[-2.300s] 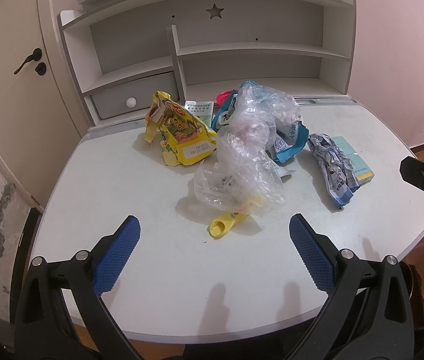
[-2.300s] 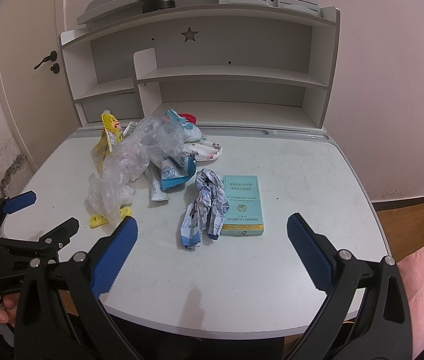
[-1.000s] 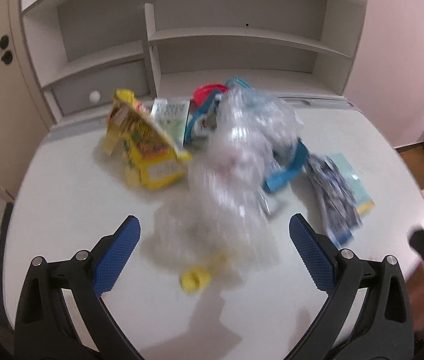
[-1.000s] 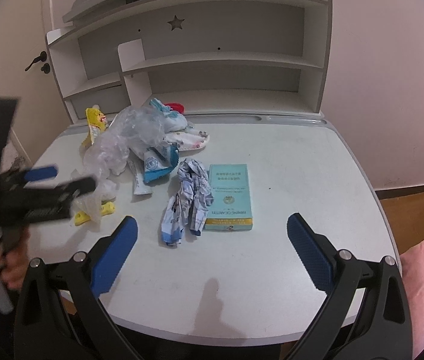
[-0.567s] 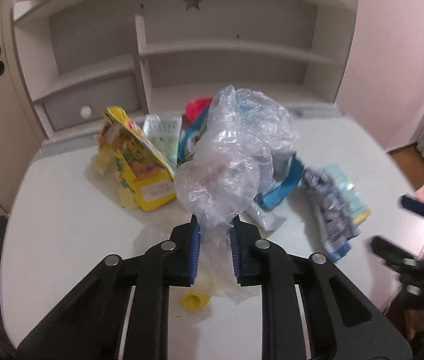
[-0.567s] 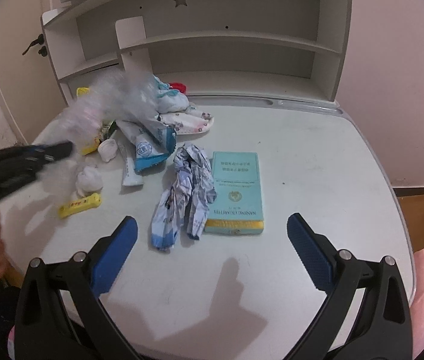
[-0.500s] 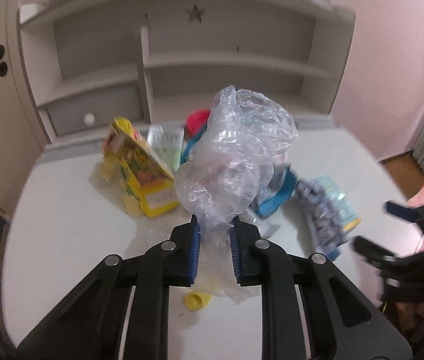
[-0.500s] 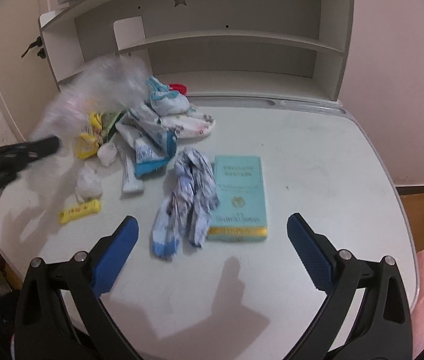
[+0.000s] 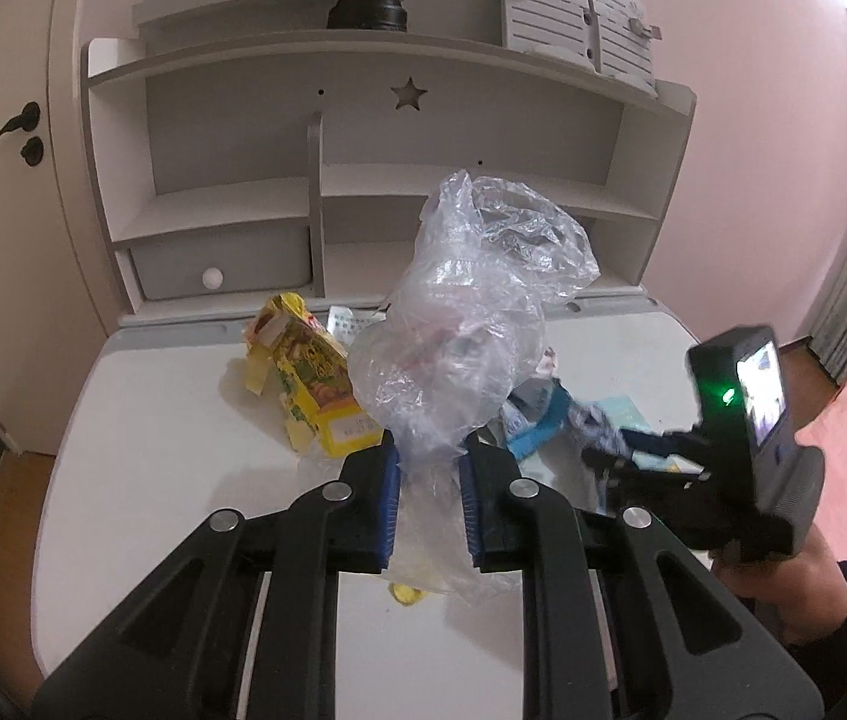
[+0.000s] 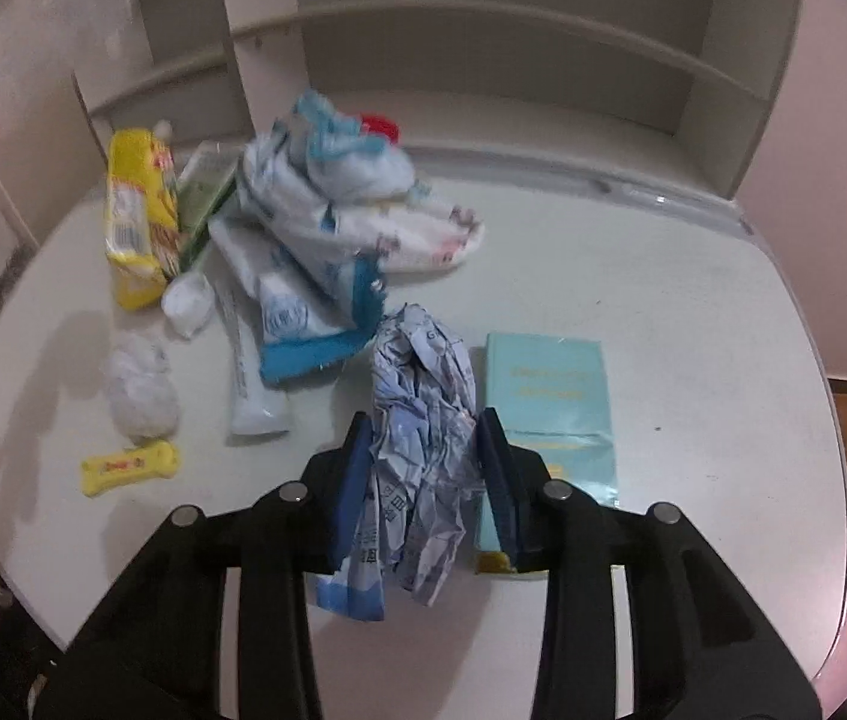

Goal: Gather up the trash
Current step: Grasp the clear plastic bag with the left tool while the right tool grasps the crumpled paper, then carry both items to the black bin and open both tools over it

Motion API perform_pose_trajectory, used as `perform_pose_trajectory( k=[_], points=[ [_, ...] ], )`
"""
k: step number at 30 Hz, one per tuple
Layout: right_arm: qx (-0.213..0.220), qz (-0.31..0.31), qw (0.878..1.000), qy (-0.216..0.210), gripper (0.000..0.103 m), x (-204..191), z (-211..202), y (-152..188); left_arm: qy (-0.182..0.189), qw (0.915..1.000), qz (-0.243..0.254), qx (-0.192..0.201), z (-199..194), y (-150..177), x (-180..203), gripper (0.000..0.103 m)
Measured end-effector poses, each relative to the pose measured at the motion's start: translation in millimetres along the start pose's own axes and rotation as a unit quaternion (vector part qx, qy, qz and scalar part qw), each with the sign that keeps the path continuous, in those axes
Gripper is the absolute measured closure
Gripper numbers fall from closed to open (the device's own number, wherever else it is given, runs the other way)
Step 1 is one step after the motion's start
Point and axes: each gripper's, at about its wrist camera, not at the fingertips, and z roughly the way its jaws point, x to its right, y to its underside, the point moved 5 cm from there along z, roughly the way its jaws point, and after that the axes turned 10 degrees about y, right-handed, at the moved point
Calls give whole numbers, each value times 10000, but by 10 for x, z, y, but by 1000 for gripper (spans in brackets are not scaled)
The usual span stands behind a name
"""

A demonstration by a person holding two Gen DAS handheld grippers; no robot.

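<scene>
Now both claws are engaged. The left claw [image 9: 428, 495] is closed on the neck of a clear plastic bag [image 9: 465, 324], which is lifted clear above the tabletop [image 9: 153, 450] and billows upward in front of the shelf unit [image 9: 363, 138]. The right claw [image 10: 423, 480] has its blue pads pressed against either side of a crumpled paper wrapper [image 10: 423, 414] near the front edge, just beside a teal box [image 10: 549, 396] that lies flat; whether the wrapper has left the surface I cannot tell.

Toward the back left of the tabletop lie a yellow snack packet [image 10: 138, 222], a white tube [image 10: 249, 366], blue-and-white wrappers [image 10: 327, 222], two wads of tissue [image 10: 138, 387] and a small yellow candy wrapper [image 10: 129, 465].

I judge the step in hand to be the first pickup, with nearly all the litter still to gather. Next, the wrapper likely needs lifting and carrying to the bag, whose mouth would have to be opened or presented, since the left claw pinches it shut.
</scene>
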Motion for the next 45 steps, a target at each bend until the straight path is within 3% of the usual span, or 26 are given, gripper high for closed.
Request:
perform_pose_trajectory(
  k=[6,9,13,15,16,19,22,25,29,32,35,41,43,45],
  points=[
    [760,502,9956,-214,67,466,-771,78,224,9993,285,-95,8,44,329,86],
    [1002,952,9904,92,67,1051,-1151,390,650,9959,583,-256,129,110,799,86],
    [1004,1796,9744,905,67,2031,-1443,1036,1494,9804,1127,-610,409,328,1706,86],
    [873,2240,9632,1200,67,2458,-1493,1395,1983,9665,1394,-843,581,509,2251,86],
    [712,2667,9504,1434,67,2818,-1521,1741,2192,9595,1488,-960,654,606,2486,86],
    [416,3386,9195,1955,67,3418,-1606,2455,2918,9270,1818,-1496,921,1068,3331,86],
    [7,4169,8806,2255,67,3932,-1542,3277,3355,8993,2039,-1925,1131,1523,3916,86],
    [-437,4657,8552,2233,67,4160,-1274,3819,3603,8729,2181,-2465,1456,2082,4386,86],
    [-1079,5044,8363,1858,67,4212,-656,4312,3576,8520,2159,-3156,2077,2783,4689,86],
    [-1442,5087,8320,1680,67,4115,-271,4484,3297,8488,2242,-3473,2571,3232,4782,86],
    [-1658,5153,8278,1475,67,4085,-2,4645,3125,8452,2210,-3730,2899,3466,4727,86],
    [-1773,5162,8270,1348,66,4083,319,4759,3015,8350,2419,-3916,3189,3774,4922,85],
    [-1781,5187,8254,1335,66,4124,366,4754,3024,8321,2372,-3997,3238,3804,4976,75],
    [-1794,5211,8240,1313,65,4120,329,4826,3046,8310,2343,-4022,3260,3803,5016,39]
  ],
)
